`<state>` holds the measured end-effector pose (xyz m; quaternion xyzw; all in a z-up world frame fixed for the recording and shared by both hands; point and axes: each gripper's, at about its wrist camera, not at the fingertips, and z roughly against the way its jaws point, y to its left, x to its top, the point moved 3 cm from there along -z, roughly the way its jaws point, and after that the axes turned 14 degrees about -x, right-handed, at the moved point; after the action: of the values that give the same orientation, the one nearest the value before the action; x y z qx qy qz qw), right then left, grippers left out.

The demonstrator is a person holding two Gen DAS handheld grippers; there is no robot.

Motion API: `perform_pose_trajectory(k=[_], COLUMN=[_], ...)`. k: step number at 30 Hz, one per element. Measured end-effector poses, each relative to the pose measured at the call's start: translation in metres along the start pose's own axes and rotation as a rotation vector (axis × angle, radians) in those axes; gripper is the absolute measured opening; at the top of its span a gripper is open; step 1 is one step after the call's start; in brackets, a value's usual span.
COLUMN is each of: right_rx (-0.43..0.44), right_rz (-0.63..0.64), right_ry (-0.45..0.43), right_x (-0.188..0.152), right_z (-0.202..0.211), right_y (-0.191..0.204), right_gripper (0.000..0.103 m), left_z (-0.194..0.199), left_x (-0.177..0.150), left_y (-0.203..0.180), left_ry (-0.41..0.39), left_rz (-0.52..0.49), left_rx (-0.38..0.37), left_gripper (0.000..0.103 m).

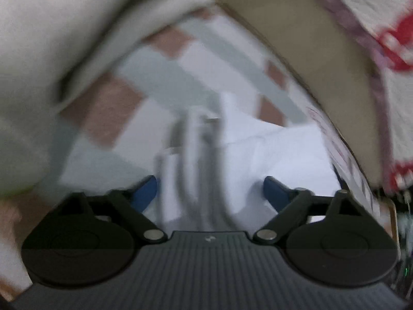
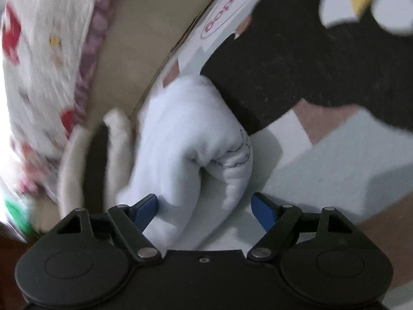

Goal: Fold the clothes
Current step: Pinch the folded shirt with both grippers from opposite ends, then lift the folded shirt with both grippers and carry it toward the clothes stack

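Observation:
In the right wrist view a bunched white garment with a small dark line print lies on the checked sheet. Its near end reaches between the blue fingertips of my right gripper, which is open, and the cloth touches the left fingertip. In the left wrist view, which is blurred by motion, my left gripper is also open over white cloth. A blurred grey-white streak runs up between its fingers. A large white cloth fills the upper left.
A black garment with white and yellow patches lies at the upper right of the right wrist view. A beige band, also in the left wrist view, borders the sheet. Beyond it is a white blanket with red shapes and purple trim.

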<state>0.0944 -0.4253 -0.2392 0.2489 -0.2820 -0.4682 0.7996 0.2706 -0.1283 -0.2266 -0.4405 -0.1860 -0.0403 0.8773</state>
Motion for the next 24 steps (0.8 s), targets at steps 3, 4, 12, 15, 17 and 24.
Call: perform_pose_trajectory(k=[3, 4, 12, 15, 17, 24], right_rx=[0.053, 0.051, -0.181, -0.188, -0.171, -0.029], right_rz=[-0.067, -0.069, 0.632, 0.508, 0.387, 0.086], right_ry=[-0.021, -0.040, -0.359, -0.215, -0.139, -0.072], right_x=[0.001, 0.002, 0.016, 0.043, 0.053, 0.050], right_z=[-0.006, -0.008, 0.020, -0.002, -0.013, -0.030], right_y=[-0.005, -0.003, 0.093, 0.079, 0.062, 0.013], right_gripper=[0.084, 0.084, 0.053, 0.059, 0.071, 0.078], left_z=[0.002, 0.004, -0.009, -0.025, -0.026, -0.035], left_x=[0.000, 0.000, -0.007, -0.009, -0.009, 0.001], left_y=[0.002, -0.002, -0.035, -0.028, -0.020, -0.013], left_ry=[-0.043, -0.060, -0.124, -0.100, -0.106, -0.096], left_rz=[0.017, -0.009, -0.150, -0.123, -0.078, -0.088], left_rx=[-0.032, -0.031, -0.009, 0.087, 0.079, 0.083], left_gripper=[0.039, 0.038, 0.033, 0.041, 0.044, 0.057])
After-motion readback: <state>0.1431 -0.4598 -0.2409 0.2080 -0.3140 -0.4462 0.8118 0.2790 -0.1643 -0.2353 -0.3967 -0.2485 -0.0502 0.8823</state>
